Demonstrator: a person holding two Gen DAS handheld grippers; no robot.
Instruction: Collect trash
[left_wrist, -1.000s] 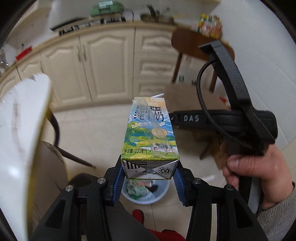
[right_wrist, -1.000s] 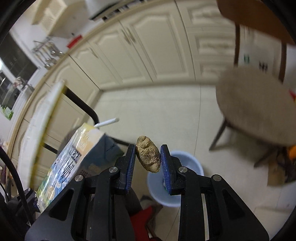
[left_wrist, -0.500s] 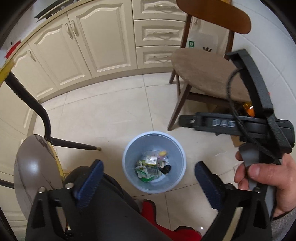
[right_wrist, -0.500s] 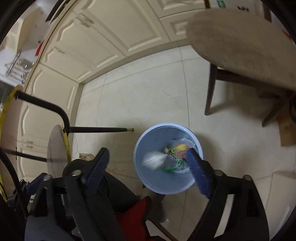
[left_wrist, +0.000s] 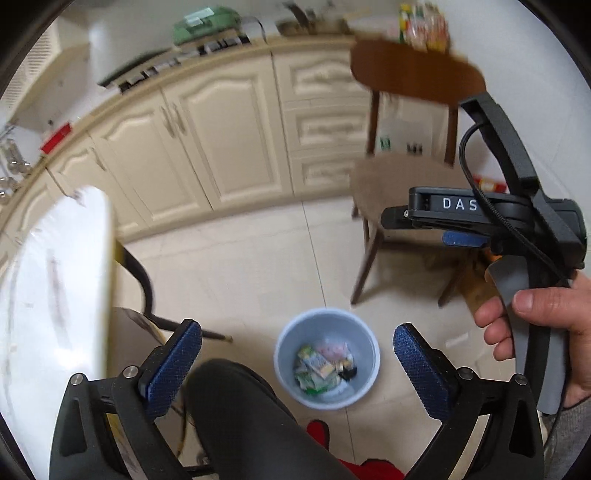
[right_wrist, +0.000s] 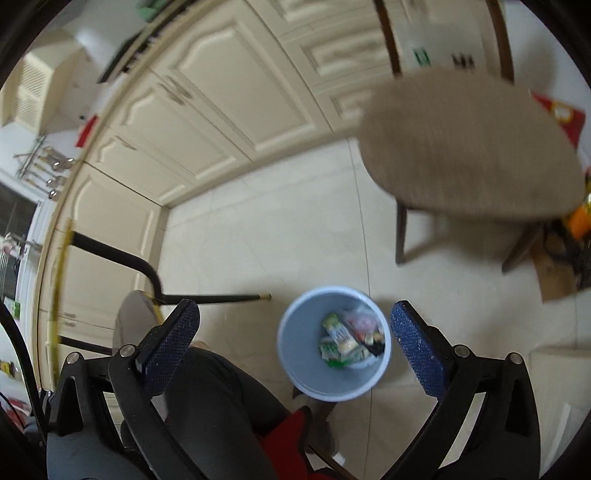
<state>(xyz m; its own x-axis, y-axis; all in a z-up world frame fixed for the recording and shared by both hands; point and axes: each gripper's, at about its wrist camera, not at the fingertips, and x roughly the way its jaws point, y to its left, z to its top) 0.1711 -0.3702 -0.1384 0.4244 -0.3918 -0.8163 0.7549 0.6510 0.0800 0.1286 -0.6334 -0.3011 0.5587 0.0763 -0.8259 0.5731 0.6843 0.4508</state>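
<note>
I see a smooth pale-blue plastic bin (left_wrist: 284, 354), glossy cream floor tiles (left_wrist: 258, 258), a wooden chair (left_wrist: 373, 236) and textured blue claw pads (right_wrist: 417, 347).

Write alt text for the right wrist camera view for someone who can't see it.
The right gripper, jaws wide open and empty, hangs over a pale blue trash bin on a tiled floor; the bin holds a milk carton and wrappers. A cushioned wooden chair stands right, cream cabinets behind.

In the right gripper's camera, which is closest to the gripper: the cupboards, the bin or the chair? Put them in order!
From the right gripper:
1. Blue bin, on the floor just below its fingers.
2. Wooden chair, farther off, upper right.
3. Cream cupboards, along the back wall.
</note>
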